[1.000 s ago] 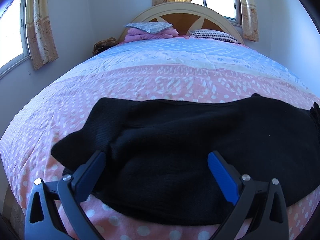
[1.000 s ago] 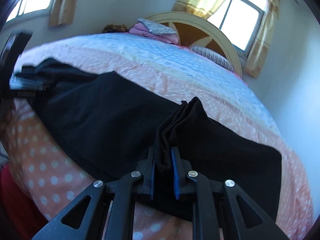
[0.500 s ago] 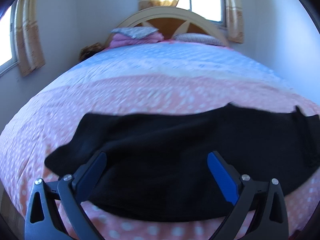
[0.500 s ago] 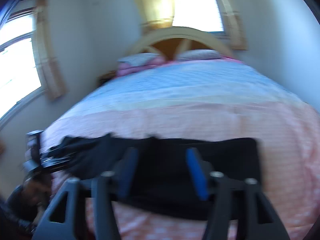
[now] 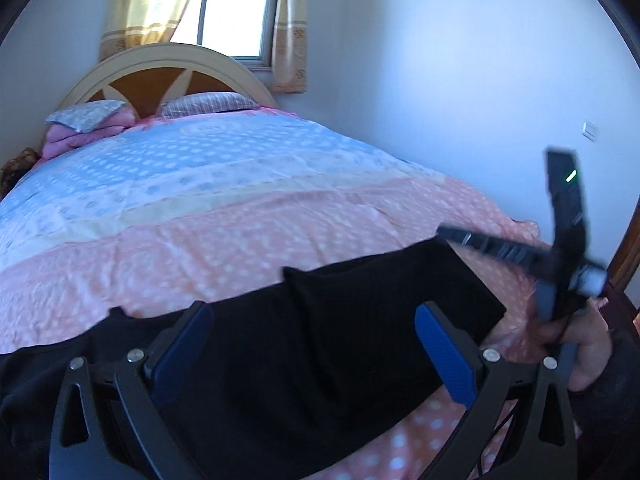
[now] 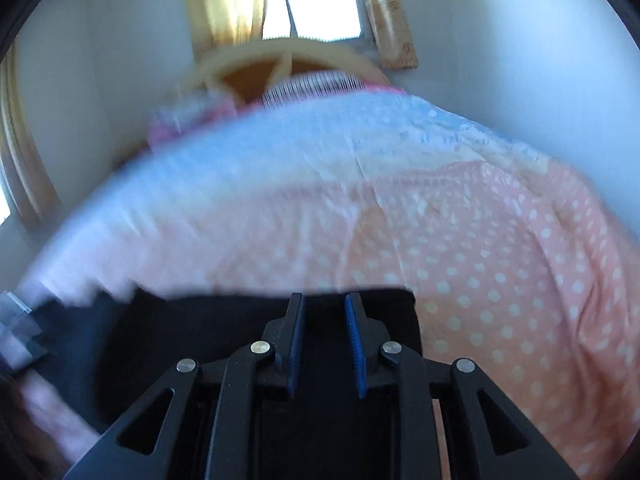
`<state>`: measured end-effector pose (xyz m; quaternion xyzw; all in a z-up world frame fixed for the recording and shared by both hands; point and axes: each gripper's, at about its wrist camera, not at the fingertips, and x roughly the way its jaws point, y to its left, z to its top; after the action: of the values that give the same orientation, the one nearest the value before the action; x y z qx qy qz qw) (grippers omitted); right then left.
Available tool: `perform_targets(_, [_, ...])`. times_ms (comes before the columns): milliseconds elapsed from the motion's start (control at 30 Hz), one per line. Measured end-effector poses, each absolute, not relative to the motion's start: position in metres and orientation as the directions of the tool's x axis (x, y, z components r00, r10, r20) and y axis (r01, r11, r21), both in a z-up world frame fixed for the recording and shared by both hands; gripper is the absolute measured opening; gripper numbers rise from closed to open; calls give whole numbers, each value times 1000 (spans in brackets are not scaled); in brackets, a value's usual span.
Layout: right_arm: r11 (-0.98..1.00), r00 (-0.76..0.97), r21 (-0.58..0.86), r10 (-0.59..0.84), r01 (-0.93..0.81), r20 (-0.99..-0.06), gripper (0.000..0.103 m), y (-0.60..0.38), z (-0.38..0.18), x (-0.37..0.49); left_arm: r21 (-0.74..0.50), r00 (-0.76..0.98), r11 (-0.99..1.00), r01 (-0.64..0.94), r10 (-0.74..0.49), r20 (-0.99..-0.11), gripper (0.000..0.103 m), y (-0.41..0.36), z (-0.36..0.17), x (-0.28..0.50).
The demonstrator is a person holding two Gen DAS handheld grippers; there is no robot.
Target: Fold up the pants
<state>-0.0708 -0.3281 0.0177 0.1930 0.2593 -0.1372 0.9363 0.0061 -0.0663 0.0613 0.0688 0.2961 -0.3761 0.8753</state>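
At bed's (image 5: 240, 216) 6 o'clock edge: black pants (image 5: 320, 340) | my left tongs (image 5: 312, 344) wide, empty | right tongs (image 6: 323, 332) parted, empty | I'd pinch both layers squarely before folding.

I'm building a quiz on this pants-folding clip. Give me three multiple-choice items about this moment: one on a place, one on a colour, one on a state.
1. Where do the pants lie?
A. on the pillows by the headboard
B. across the near end of the bed
C. on the floor

2. What colour are the pants?
A. black
B. blue
C. pink

3. How does the right gripper stand?
A. clamped on a raised fold of cloth
B. narrowly open with nothing between its fingers
C. out of view

Answers:
1 B: the left wrist view shows them spread on the pink dotted bedspread, far from the headboard.
2 A: the cloth is black in both views.
3 B: a gap shows between the blue pads, with no cloth in it; the left gripper is wide open as well.
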Motion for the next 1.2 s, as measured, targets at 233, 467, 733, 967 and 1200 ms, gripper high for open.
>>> perform_targets(233, [830, 692, 245, -214, 502, -690, 29, -401, 3, -83, -55, 515, 722, 690, -543, -663, 103, -107, 19, 5])
perform_targets(467, [737, 560, 115, -392, 666, -729, 29, -444, -4, -93, -12, 525, 736, 677, -494, -693, 103, -107, 5, 2])
perform_targets(733, [399, 249, -64, -680, 915, -690, 29, -496, 8, -147, -77, 524, 756, 650, -518, -676, 103, -61, 11, 5])
perform_targets(967, [719, 684, 228, -439, 656, -583, 29, -359, 48, -109, -142, 636, 860, 490, -463, -617, 103, 41, 28, 19])
perform_targets(1200, [939, 805, 288, 21, 187, -593, 29, -195, 39, -14, -186, 767, 970, 156, -237, -596, 103, 172, 34, 19])
